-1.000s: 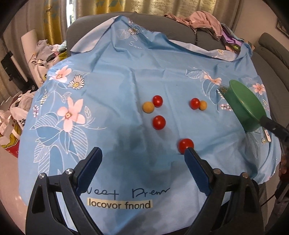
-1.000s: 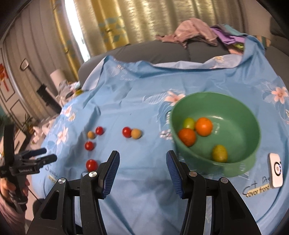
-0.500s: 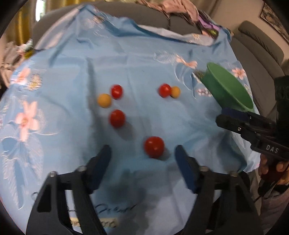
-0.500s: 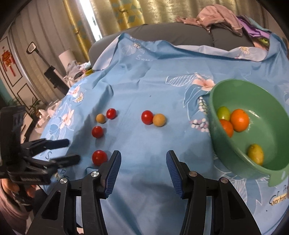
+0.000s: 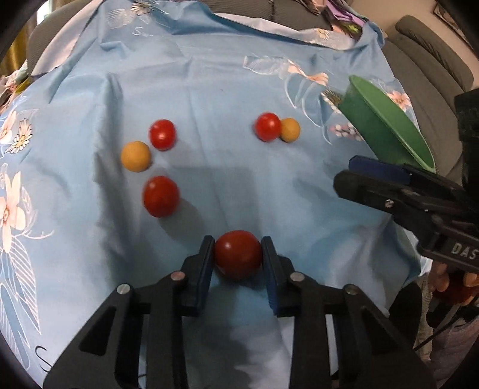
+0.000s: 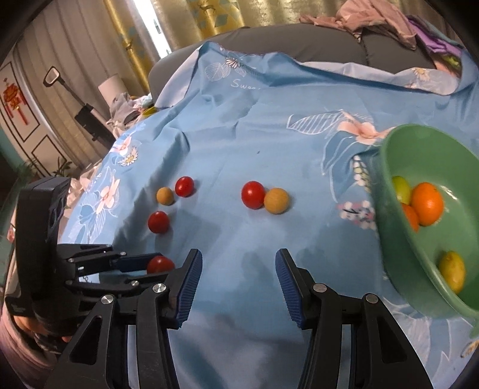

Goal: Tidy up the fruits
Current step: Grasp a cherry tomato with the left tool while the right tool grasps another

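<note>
My left gripper (image 5: 238, 254) is shut on a red tomato (image 5: 238, 253) at the near edge of the blue flowered cloth (image 5: 209, 74); the same grip shows in the right wrist view (image 6: 160, 264). Three more red tomatoes (image 5: 160, 196) (image 5: 162, 134) (image 5: 267, 126) and two yellow-brown fruits (image 5: 135, 156) (image 5: 289, 129) lie on the cloth beyond. A green bowl (image 6: 404, 149) at the right holds two oranges (image 6: 426, 203), a green fruit and a yellow one. My right gripper (image 6: 238, 281) is open and empty above the cloth, left of the bowl.
A grey sofa with a heap of clothes (image 6: 374, 18) stands behind the table. Curtains, a lamp and clutter (image 6: 119, 98) are at the far left. The cloth's near edge drops off close to both grippers.
My left gripper moved forward and down and shut on the nearest red tomato. My right gripper swung left, so the bowl now sits at the right edge of its view.
</note>
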